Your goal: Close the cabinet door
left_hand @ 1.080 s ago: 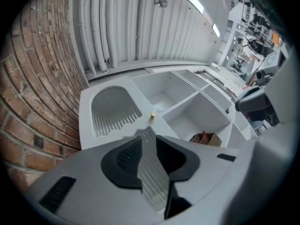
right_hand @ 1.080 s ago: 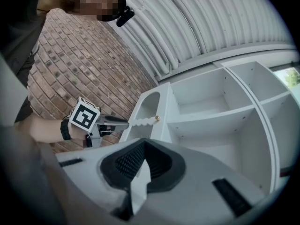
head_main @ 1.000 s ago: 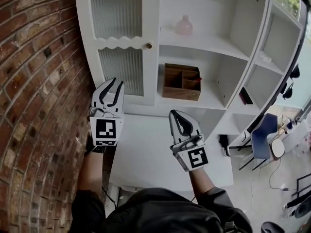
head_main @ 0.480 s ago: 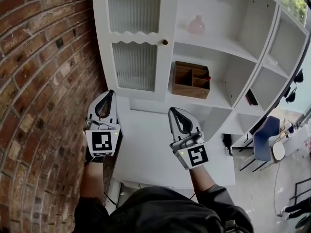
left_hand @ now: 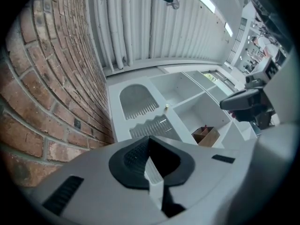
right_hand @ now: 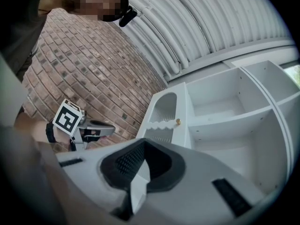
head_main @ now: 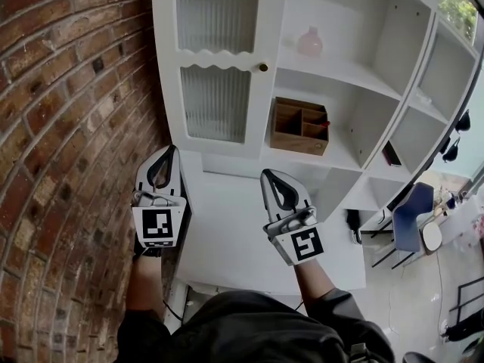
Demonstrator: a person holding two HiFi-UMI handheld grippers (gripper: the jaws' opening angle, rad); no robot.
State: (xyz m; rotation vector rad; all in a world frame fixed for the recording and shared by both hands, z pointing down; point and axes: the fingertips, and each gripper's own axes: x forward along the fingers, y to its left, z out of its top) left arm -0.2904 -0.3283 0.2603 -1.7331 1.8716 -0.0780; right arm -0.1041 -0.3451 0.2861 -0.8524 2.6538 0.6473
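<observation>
Brick wall [head_main: 68, 127] fills the whole left side here, red and curving in the wide lens, and hard up against it stands the big white cabinet [head_main: 393, 44]; everything gets placed off that. At the cabinet's foot a white desk [head_main: 227, 233] juts out toward the person. The cabinet's own far-left bay, the one next to the brick, carries the cabinet door [head_main: 219, 57]: white frame, two ribbed glass panes with a scalloped rail between them. It lies flush with the cabinet front, with no gap showing along its edge in any view. Every other bay of the cabinet stands open-faced.

Off beyond the cabinet's right end, down on the floor, sits a blue chair [head_main: 404, 214].

Now the tools. The left claw [head_main: 170, 151] hangs in front of the cabinet, below the door, pointing up at it, clear of the door. Its own view shows the pads pressed together with nothing between them. The right claw [head_main: 266, 174] hangs beside it below the cabinet's open middle bay, also pinched together on nothing.

Inside the cabinet, a wooden box [head_main: 300, 127] with dividers sits on the lower shelf just right of the door. One shelf up, a pink vase [head_main: 310, 42]. Smallest of all, the brass knob [head_main: 263, 67] on the door's right edge, at the scalloped rail.
</observation>
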